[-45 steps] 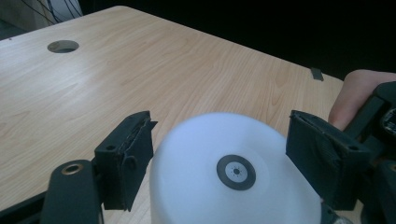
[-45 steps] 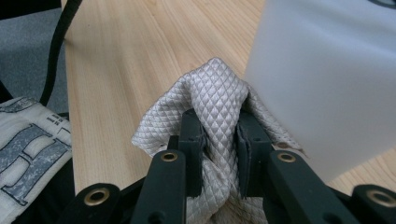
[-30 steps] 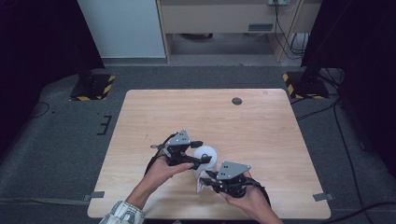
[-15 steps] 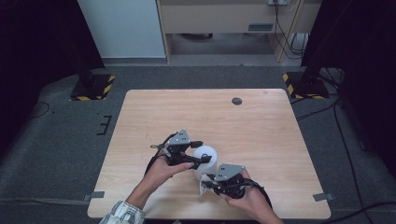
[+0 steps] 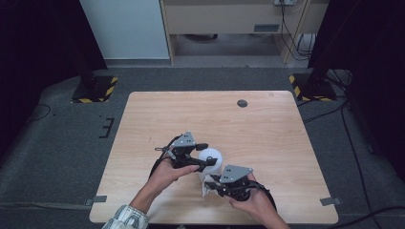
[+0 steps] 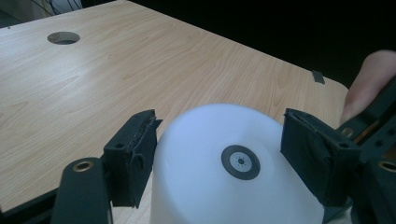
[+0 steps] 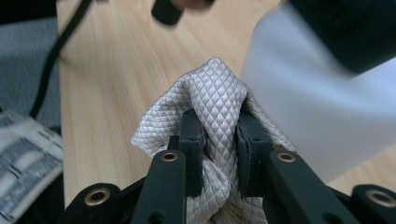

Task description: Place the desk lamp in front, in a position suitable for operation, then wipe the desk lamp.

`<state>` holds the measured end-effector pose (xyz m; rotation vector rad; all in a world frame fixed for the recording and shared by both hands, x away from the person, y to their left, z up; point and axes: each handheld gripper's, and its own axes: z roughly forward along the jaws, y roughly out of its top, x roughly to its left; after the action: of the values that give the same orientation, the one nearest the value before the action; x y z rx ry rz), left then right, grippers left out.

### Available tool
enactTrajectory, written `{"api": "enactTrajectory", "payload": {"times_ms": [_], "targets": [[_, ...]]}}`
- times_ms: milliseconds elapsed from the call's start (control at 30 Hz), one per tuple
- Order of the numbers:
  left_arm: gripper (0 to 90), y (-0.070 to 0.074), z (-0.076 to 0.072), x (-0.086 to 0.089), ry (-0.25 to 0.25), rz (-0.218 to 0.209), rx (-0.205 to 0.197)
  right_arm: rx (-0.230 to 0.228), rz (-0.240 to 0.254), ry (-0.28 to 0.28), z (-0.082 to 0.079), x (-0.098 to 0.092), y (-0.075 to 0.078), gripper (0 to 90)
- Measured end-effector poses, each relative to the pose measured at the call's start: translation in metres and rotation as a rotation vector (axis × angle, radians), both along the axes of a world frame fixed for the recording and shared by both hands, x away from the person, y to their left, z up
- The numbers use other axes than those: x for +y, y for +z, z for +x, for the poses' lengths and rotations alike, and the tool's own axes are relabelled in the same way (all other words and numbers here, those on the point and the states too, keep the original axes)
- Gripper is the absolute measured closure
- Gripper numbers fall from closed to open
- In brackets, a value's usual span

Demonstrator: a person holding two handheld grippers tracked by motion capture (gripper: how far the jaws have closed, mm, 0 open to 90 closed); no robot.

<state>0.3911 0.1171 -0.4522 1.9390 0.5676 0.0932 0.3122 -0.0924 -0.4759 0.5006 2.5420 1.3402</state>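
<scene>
Grey quilted cloth (image 7: 212, 121), bunched and pointing up, is pinched in the right hand-held gripper (image 7: 219, 140) at the tabletop's (image 5: 267, 129) six o'clock edge. Just beyond, toward eleven o'clock, the left hand-held gripper (image 6: 219, 154) clamps a white plastic cup (image 6: 233, 172), upside down, axis vertical, a dark ring mark on its base.

Each hand carries a black two-jaw gripper. The left gripper (image 5: 206, 155) and the right gripper (image 5: 208, 182) both have a grey three-cornered plate on top and a black cable behind. In the gripper views, the jaw arms are black with round brass-coloured rivets, and the pads have a ribbed surface. The left forearm wears a plaid sleeve (image 5: 125, 218), light with dark lines.
</scene>
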Motion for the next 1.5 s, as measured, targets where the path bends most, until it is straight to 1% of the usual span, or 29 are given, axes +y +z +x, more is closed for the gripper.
{"api": "enactTrajectory", "payload": {"times_ms": [100, 200, 267, 367, 400, 433, 533, 567, 600, 633, 667, 700, 733, 767, 800, 833, 867, 933, 967, 1033, 1100, 1167, 1200, 1233, 1267, 1333, 1400, 1433, 1500], "targets": [[26.6, 0.000, 0.000, 0.000, 0.002, 0.002, -0.001, 0.023, -0.065, 0.006, 0.002, 0.005, -0.013, 75.4], [26.6, 0.000, 0.000, 0.000, 0.002, 0.003, -0.004, 0.039, -0.099, 0.000, 0.002, 0.004, -0.020, 75.4], [26.6, 0.000, 0.000, 0.000, 0.002, 0.003, -0.005, 0.046, -0.104, -0.006, 0.003, 0.000, -0.021, 75.3], [26.6, 0.000, 0.000, 0.000, 0.004, 0.002, -0.003, 0.043, -0.097, -0.020, 0.003, -0.006, -0.018, 75.4], [26.6, 0.000, 0.001, -0.001, 0.005, 0.001, -0.009, 0.035, -0.082, -0.030, 0.004, -0.011, -0.014, 75.3], [26.6, 0.000, 0.001, -0.001, 0.007, 0.000, -0.004, 0.035, -0.073, -0.036, 0.004, -0.012, -0.012, 75.4], [26.6, 0.000, 0.002, -0.001, 0.009, -0.003, 0.000, 0.023, -0.025, -0.052, 0.005, -0.019, -0.003, 75.3], [26.6, 0.000, 0.002, -0.001, 0.009, -0.003, 0.000, 0.023, -0.025, -0.052, 0.005, -0.019, -0.003, 75.3], [26.6, 0.000, 0.003, -0.001, 0.007, -0.001, -0.003, 0.018, -0.010, -0.055, 0.005, -0.020, 0.000, 75.3], [26.4, 0.000, 0.003, -0.002, 0.008, -0.003, -0.002, 0.023, 0.019, -0.053, 0.004, -0.021, 0.004, 75.2], [26.1, 0.001, 0.001, -0.001, 0.015, 0.012, -0.021, 0.027, 0.020, -0.048, 0.003, -0.020, 0.004, 75.2], [23.7, 0.001, 0.001, -0.001, 0.015, 0.012, -0.021, 0.027, 0.020, -0.048, 0.003, -0.020, 0.004, 75.2], [19.8, 0.005, -0.001, 0.001, 0.036, 0.027, -0.049, 0.025, 0.008, -0.027, -0.001, -0.015, 0.001, 75.1], [17.2, 0.005, -0.001, 0.001, 0.036, 0.027, -0.049, 0.025, 0.008, -0.027, -0.001, -0.015, 0.001, 75.1], [17.2, 0.008, -0.003, 0.005, 0.050, 0.019, -0.057, 0.023, 0.003, -0.022, -0.002, -0.013, 0.000, 75.1], [14.5, 0.012, -0.008, 0.013, 0.073, 0.002, -0.069, 0.009, -0.010, -0.008, -0.007, -0.007, -0.001, 75.0], [13.8, 0.013, -0.011, 0.018, 0.093, 0.002, -0.073, 0.006, -0.010, -0.004, -0.009, -0.005, -0.001, 75.0], [12.4, 0.012, -0.019, 0.030, 0.141, 0.027, -0.087, 0.001, -0.009, 0.003, -0.012, 0.001, -0.002, 74.9], [12.1, 0.009, -0.023, 0.036, 0.161, 0.038, -0.087, 0.001, -0.006, 0.001, -0.013, 0.004, -0.003, 74.9], [11.5, 0.003, -0.030, 0.051, 0.197, 0.046, -0.069, -0.006, -0.013, 0.003, -0.015, 0.011, -0.006, 74.7], [11.5, -0.004, -0.036, 0.065, 0.226, 0.057, -0.053, -0.003, -0.016, -0.006, -0.016, 0.019, -0.011, 74.5], [11.5, -0.010, -0.041, 0.078, 0.251, 0.087, -0.056, 0.000, -0.022, -0.012, -0.017, 0.027, -0.016, 74.3], [11.5, -0.010, -0.041, 0.078, 0.251, 0.087, -0.056, 0.000, -0.022, -0.012, -0.017, 0.027, -0.016, 74.3], [11.6, -0.016, -0.045, 0.087, 0.266, 0.118, -0.051, 0.003, -0.026, -0.013, -0.017, 0.037, -0.022, 73.6], [11.7, -0.018, -0.046, 0.090, 0.265, 0.132, -0.050, 0.003, -0.027, -0.014, -0.016, 0.039, -0.024, 73.2], [13.0, -0.023, -0.048, 0.093, 0.265, 0.145, -0.039, 0.016, -0.040, -0.012, -0.016, 0.047, -0.030, 71.8], [13.2, -0.026, -0.048, 0.091, 0.246, 0.159, -0.022, 0.029, -0.076, -0.022, -0.015, 0.052, -0.038, 70.9], [13.2, -0.027, -0.048, 0.089, 0.230, 0.170, -0.020, 0.036, -0.086, -0.021, -0.014, 0.053, -0.042, 70.3], [13.0, -0.029, -0.047, 0.084, 0.219, 0.191, -0.018, 0.042, -0.097, -0.019, -0.014, 0.053, -0.046, 68.0]]}}
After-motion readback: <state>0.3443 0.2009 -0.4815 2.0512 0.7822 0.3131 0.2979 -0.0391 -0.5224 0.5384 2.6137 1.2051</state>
